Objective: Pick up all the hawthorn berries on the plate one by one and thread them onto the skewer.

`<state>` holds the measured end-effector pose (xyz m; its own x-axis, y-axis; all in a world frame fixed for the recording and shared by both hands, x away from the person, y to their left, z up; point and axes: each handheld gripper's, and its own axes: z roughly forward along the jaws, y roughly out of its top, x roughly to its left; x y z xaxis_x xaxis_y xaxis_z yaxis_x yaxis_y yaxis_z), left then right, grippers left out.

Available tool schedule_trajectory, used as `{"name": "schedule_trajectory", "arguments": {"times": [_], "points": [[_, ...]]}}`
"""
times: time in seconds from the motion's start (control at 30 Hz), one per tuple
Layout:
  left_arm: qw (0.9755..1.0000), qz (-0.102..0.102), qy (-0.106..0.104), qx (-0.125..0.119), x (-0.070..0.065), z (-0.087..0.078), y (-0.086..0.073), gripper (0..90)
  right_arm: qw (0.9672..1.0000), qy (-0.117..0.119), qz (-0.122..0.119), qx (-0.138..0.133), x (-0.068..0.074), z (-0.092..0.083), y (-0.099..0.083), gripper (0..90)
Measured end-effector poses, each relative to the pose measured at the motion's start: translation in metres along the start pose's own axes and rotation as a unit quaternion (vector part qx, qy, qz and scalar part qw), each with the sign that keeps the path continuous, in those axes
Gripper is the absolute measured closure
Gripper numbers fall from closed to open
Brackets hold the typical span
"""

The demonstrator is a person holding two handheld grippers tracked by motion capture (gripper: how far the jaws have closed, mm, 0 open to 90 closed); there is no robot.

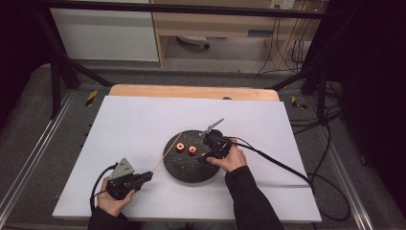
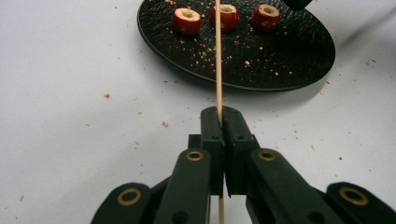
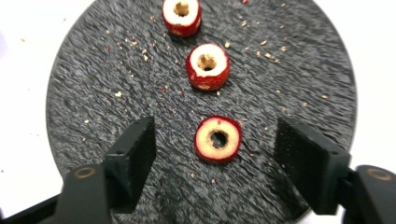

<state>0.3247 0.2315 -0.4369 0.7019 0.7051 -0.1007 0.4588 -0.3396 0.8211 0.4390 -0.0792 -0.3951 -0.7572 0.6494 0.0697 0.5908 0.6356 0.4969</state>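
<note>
Right gripper view: nearest cored red fruit piece (image 3: 218,138) lies flat on the black round plate (image 3: 93,93), hole up, between the spread jaws of the right gripper (image 3: 215,154), neither pad touching it. Two more cored pieces sit farther along the same line, middle piece (image 3: 208,66) and far piece (image 3: 182,16), each apart from the next. Crumbs are scattered over the plate. Left gripper view: left gripper (image 2: 220,122) has its jaws pressed together on a thin wooden skewer (image 2: 218,60), which runs straight out from the pads over the near plate rim toward the row of three pieces; I cannot tell whether the tip touches one. High view: the plate sits near the middle of the white table (image 1: 139,120), right hand and its gripper over the plate's right side, left gripper low on the table near the left front, skewer slanting from it up to the plate. A small metal tool (image 1: 212,126) lies at the plate's far edge. Crumbs also lie on the table around the plate.
</note>
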Motion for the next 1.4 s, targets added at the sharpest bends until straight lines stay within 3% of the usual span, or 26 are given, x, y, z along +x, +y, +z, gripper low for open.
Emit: {"name": "schedule_trajectory", "arguments": {"times": [0.33,0.6,0.8,1.2,1.4], "points": [[1.0,0.0,-0.001,0.001,0.0,0.001,0.0,88.0,0.999,0.015,0.009,0.041,-0.005,0.015,0.005,51.8],[1.0,0.0,-0.001,0.003,0.0,0.002,0.0,88.0,0.9983,0.019,0.012,0.054,-0.008,0.02,0.006,60.6],[1.0,0.002,-0.001,0.004,0.0,0.001,0.0,88.0,0.9981,0.021,0.015,0.056,-0.009,0.019,0.006,61.7],[1.0,0.004,-0.001,0.003,-0.002,0.002,0.0,88.0,0.9976,0.034,0.061,-0.003,-0.01,-0.013,0.007,62.3],[1.0,0.004,0.0,-0.002,-0.004,0.002,0.0,88.0,0.9936,0.047,0.091,-0.048,-0.01,-0.029,0.004,62.3]]}}
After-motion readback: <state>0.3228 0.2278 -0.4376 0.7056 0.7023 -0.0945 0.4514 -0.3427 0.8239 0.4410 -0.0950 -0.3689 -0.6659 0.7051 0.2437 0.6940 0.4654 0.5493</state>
